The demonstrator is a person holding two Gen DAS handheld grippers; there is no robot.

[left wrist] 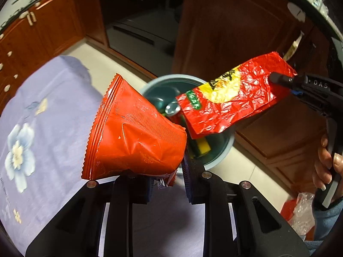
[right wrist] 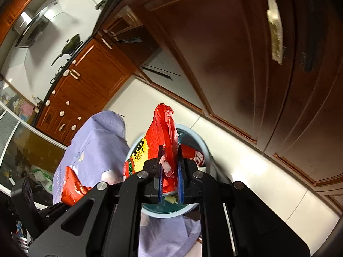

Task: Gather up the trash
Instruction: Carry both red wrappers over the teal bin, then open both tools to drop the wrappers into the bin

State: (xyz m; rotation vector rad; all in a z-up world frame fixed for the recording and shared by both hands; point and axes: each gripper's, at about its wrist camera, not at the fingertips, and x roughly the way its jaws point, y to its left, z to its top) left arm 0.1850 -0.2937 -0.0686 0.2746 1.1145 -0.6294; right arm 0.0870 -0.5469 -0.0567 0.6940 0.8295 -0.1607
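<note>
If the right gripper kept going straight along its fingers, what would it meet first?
Probably the blue bin: the right gripper, shut on a red wrapper, points at it. Depth is unclear, so it could pass over the far rim.

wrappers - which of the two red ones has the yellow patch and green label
The crinkled wrapper held by the right gripper over the bin. The wrapper in the left gripper is plain orange-red with zigzag edges.

Two wrappers above the bin

Bin (left wrist: 216, 160) stands on the floor right of the surface (left wrist: 49, 111); can (left wrist: 172, 108) and sponge (left wrist: 202, 145) lie inside.

Left gripper (left wrist: 169, 184), right gripper (right wrist: 170, 171): both clamped.
</note>
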